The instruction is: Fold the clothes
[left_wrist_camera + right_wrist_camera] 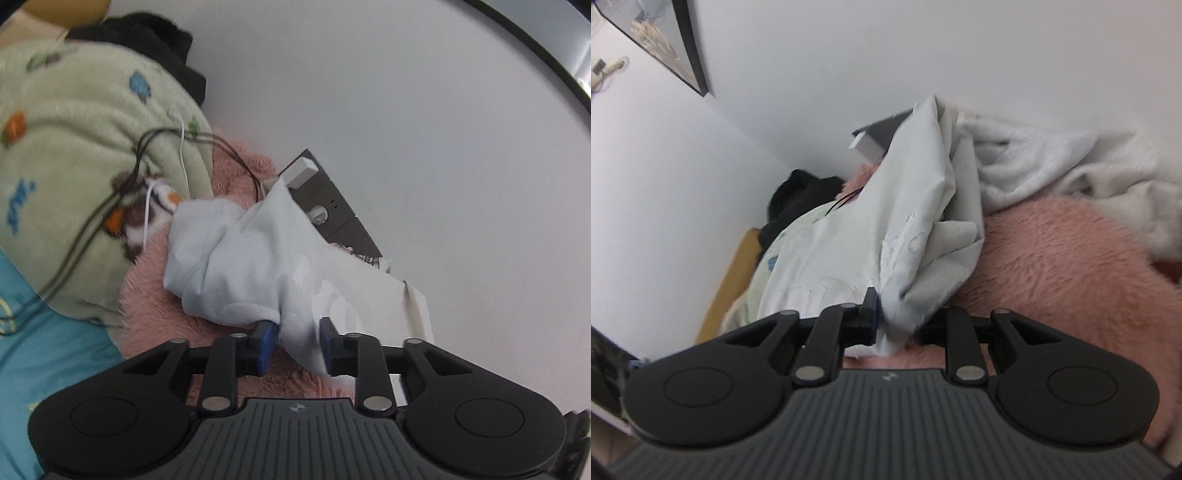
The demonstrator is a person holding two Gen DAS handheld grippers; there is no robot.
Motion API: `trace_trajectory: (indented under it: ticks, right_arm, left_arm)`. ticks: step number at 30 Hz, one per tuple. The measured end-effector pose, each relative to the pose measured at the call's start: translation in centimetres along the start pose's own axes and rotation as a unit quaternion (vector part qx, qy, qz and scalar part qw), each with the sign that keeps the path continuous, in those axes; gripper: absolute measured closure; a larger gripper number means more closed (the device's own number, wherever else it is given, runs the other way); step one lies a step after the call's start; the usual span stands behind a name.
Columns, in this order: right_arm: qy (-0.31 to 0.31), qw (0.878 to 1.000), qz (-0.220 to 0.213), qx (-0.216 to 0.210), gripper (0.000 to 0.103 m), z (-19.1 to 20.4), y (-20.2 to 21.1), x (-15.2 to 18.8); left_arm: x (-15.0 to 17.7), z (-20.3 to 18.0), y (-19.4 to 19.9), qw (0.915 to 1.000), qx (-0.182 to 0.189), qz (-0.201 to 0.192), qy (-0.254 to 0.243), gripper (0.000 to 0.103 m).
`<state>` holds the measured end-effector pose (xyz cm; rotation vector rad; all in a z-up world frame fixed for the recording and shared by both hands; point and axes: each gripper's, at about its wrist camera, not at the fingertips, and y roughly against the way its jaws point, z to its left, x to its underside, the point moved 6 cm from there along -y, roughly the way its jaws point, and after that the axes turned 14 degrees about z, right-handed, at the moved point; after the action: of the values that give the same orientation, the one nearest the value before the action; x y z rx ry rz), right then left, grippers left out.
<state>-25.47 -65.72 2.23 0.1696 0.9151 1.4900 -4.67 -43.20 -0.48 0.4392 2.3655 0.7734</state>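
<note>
A pale white garment (251,258) with a cracked white print hangs bunched over a pink fluffy blanket (155,314). My left gripper (297,345) is shut on a fold of this garment, its blue pads pinching the cloth from both sides. In the right wrist view the same garment (886,229) rises in a crumpled peak. My right gripper (895,321) is shut on its lower edge, above the pink blanket (1052,266).
A green patterned blanket (74,147) with dark cables (92,221) across it lies to the left, over a blue sheet (44,350). A dark garment (159,40) lies behind. A grey wall socket panel (332,206) sits on the white wall. A white fluffy blanket (1071,162) lies right.
</note>
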Motion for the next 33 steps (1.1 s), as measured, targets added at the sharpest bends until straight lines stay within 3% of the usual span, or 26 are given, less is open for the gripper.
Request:
trace_trajectory:
  ticks: [2,3,5,7,12,22,33]
  right_arm:
    - [0.010,1.000,-0.010,0.011,0.077,0.4,1.7,0.2]
    - [0.014,1.000,-0.014,0.012,0.074,0.6,2.6,0.4]
    - [0.033,0.999,-0.031,0.016,0.039,1.5,4.4,0.8]
    - [0.065,0.996,-0.054,0.020,0.019,2.9,6.3,1.3]
    - [0.142,0.984,-0.108,0.029,0.018,6.6,11.1,2.8]
    - [0.225,0.961,-0.153,0.056,0.018,10.2,13.9,8.5]
    - [0.283,0.935,-0.195,0.088,0.018,12.2,15.1,13.7]
  left_arm:
    - [0.2,-1.2,1.7,0.9993,-0.020,-0.012,-0.029,0.031]
    - [0.4,-1.8,2.7,0.9983,-0.031,-0.021,-0.044,0.028]
    - [0.8,-3.3,5.1,0.9961,-0.041,-0.037,-0.069,0.025]
    - [1.5,-4.8,6.9,0.9936,-0.044,-0.046,-0.094,0.020]
    - [4.3,-8.6,11.7,0.9801,-0.071,-0.087,-0.164,0.000]
    - [10.9,-11.1,19.2,0.9493,-0.132,-0.172,-0.227,0.000]
    - [15.3,-10.8,22.4,0.9298,-0.171,-0.216,-0.244,0.000]
